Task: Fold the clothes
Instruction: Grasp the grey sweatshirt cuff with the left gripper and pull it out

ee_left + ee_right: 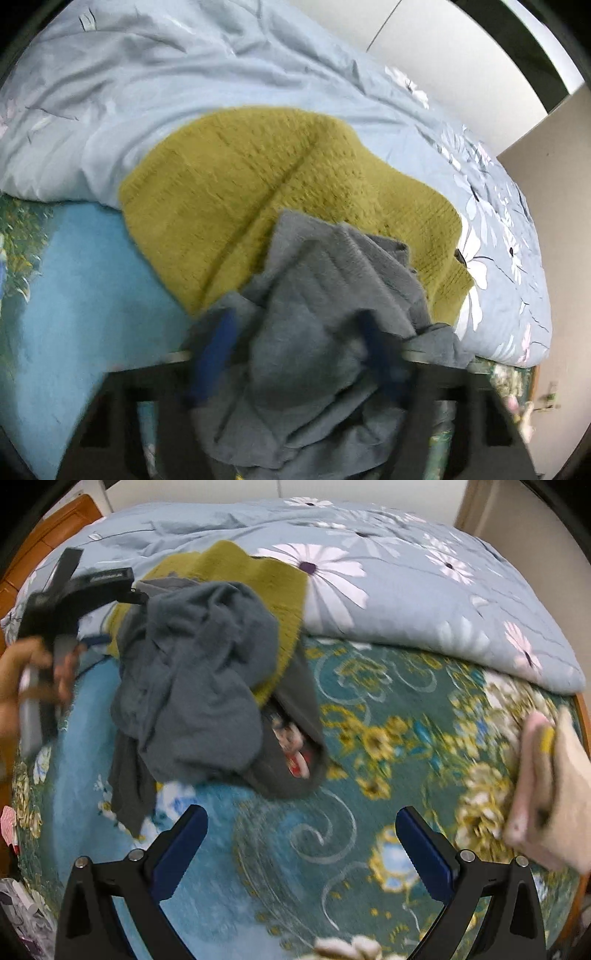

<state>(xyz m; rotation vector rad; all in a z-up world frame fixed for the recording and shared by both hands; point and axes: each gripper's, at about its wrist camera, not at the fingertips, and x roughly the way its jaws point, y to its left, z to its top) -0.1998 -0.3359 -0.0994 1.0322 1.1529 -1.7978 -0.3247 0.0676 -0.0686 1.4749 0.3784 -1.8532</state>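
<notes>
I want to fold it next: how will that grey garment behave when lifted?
Probably floppy: the grey garment hangs in bunched folds. Likely light, since the left gripper bears it alone. Its trailing end may drag the mustard sweater.

Right gripper [301, 853] fingers [181, 853] spread; grey garment [199, 672] bunched.

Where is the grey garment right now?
The grey garment hangs bunched left of centre in the right wrist view, draped over the left gripper and its jaws, in front of the yellow sweater.
</notes>
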